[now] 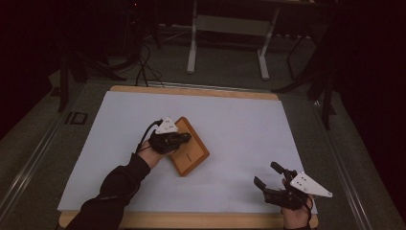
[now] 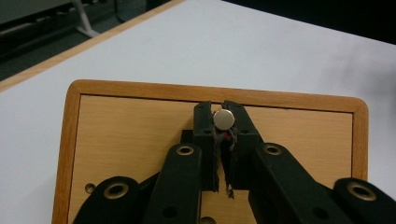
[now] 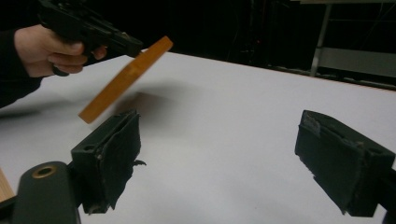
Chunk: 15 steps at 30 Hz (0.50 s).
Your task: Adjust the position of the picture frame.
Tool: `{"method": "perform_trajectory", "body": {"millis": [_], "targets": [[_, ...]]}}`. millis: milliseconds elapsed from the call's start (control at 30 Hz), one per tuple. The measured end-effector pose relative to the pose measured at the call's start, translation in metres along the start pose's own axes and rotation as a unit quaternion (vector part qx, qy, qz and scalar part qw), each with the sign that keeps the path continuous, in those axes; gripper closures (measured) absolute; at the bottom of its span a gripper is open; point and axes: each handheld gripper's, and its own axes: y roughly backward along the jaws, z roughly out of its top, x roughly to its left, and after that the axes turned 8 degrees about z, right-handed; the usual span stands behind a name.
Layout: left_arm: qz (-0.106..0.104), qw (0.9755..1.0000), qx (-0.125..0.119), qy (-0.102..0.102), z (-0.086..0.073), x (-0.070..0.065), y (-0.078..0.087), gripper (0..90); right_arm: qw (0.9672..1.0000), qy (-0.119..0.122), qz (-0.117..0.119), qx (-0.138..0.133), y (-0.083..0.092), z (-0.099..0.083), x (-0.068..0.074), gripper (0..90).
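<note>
1. The wooden tray (image 1: 190, 152) is a flat rectangular board with a raised rim and a paler sunken panel. It looks stiff and fairly light, and I judge one grip can carry it.
2. Its smooth finish could slip between hard pads. Held at one edge alone, it will likely droop or swing.
3. The raised rim is the best place to take hold, because it gives the pads a lip to bite on. A grip near the middle of an edge should keep it better balanced than one at a corner.
4. It seems sturdy rather than fragile, though a drop on the table (image 1: 239, 124) could mark a corner.
5. The tray is off the table, tilted, to the left of the middle; in the right gripper view it hangs in the air (image 3: 125, 78) with a shadow beneath it.
6. The left hand-held gripper (image 1: 184, 138) has its jaws drawn nearly together, pinching the tray's near edge, as seen in the left gripper view (image 2: 223, 122). A small round metal disc (image 2: 224, 119) sits at the tips.
7. The right hand-held gripper (image 1: 268, 175) waits near the table's front right corner, well apart from the tray. Its jaws stand wide and hold nothing (image 3: 233, 163).
</note>
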Motion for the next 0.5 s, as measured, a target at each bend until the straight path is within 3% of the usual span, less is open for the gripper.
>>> {"method": "perform_trajectory", "body": {"millis": [500], "targets": [[-0.016,0.9996,0.021,-0.012,0.006,-0.018,-0.045,85.1,1.0,-0.001,0.005,-0.001,0.002,0.0,0.0,14.0]]}}
